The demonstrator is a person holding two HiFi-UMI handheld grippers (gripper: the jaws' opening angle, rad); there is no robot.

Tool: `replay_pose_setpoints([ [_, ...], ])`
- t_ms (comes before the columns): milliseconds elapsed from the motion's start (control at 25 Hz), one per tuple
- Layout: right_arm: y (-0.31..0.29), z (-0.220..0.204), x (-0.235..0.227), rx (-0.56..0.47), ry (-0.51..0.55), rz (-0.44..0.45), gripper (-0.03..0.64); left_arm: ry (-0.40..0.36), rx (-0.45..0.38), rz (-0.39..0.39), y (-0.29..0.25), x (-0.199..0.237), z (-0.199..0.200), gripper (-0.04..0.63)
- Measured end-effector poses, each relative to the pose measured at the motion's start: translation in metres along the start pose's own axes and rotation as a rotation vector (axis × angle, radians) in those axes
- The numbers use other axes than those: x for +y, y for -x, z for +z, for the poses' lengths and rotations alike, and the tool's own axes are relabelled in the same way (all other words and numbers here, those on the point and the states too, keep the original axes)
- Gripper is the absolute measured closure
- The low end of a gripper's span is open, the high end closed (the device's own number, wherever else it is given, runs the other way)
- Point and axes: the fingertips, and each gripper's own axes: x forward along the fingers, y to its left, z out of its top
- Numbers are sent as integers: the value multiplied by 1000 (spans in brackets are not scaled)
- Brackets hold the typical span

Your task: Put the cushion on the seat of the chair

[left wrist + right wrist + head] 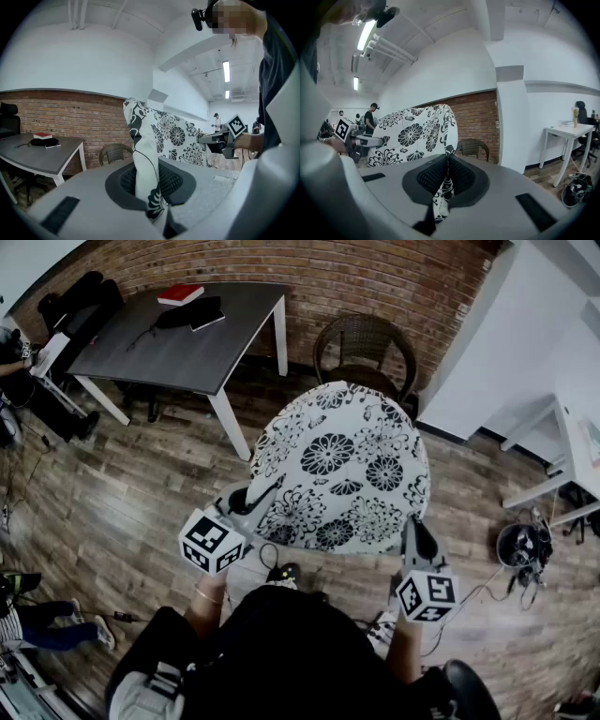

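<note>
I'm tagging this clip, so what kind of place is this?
Likely an office or lab workspace: a brick wall, a grey work table, a white desk at the right, and a wood floor.

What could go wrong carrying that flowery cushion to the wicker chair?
The left gripper and right gripper each pinch only a thin edge of the cushion, so it might slip free. It also hides part of the chair from the head view, so it could land off-centre.

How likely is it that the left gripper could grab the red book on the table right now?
Probably not. The left gripper is shut on the cushion, and the book lies at the far side of the table, well beyond it.
</note>
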Motion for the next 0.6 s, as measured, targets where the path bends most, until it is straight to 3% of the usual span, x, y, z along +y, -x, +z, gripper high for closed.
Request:
replay_pose_setpoints([
  [600, 3, -6, -5, -33, -59, 9, 606, -13, 3, 6, 1, -2, 1, 571],
])
